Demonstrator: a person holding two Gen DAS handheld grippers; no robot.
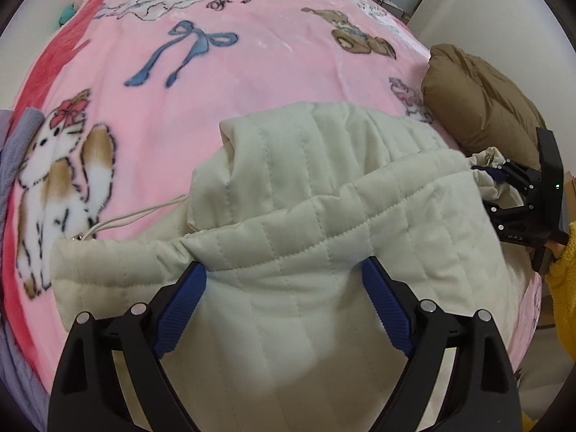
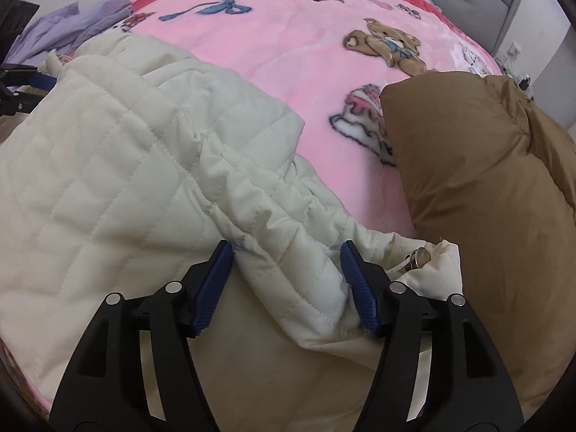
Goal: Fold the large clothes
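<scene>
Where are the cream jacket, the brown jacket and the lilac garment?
cream jacket (image 1: 288,216): left wrist view, quilted top fold.
brown jacket (image 2: 468,180): right wrist view, middle of its puffy panel.
lilac garment (image 2: 72,25): right wrist view, crumpled cloth at the bed's far left edge.

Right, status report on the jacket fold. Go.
Left gripper open, straddling cream quilted jacket. Right gripper open around its bunched edge. Brown puffer jacket touching on the right.
</scene>
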